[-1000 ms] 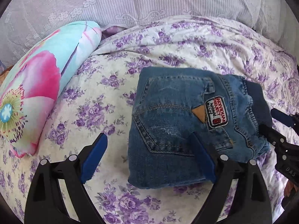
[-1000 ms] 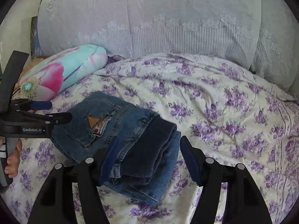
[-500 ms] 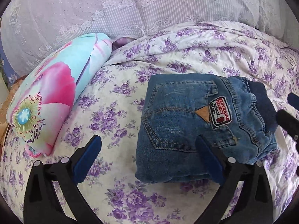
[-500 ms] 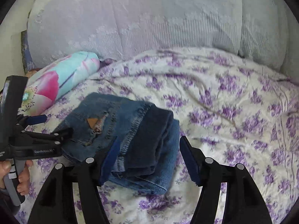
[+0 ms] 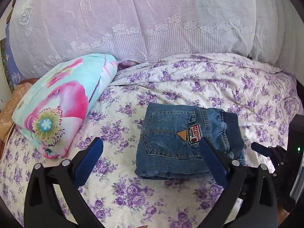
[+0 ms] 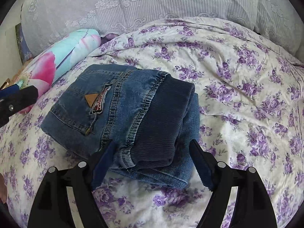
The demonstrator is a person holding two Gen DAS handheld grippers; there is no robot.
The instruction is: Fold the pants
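Observation:
The blue denim pants (image 5: 174, 140) lie folded into a compact stack on the floral bedspread, back pocket and patch on top. They also show in the right wrist view (image 6: 121, 114). My left gripper (image 5: 152, 152) is open and empty, just in front of the stack and slightly left of it. My right gripper (image 6: 152, 152) is open, its fingers either side of the stack's ribbed waistband end; contact is unclear. The right gripper shows at the edge of the left wrist view (image 5: 266, 152), the left gripper in the right wrist view (image 6: 17, 96).
A flowered pink and turquoise pillow (image 5: 58, 106) lies to the left of the pants. A large pale lilac quilted cushion (image 5: 152, 22) rises along the back. The purple-flowered bedspread (image 6: 247, 95) extends to the right.
The left gripper has drawn back and up from the stack, so the pants look smaller and farther. The right gripper has moved closer to the waistband end. The pants have stayed folded in place.

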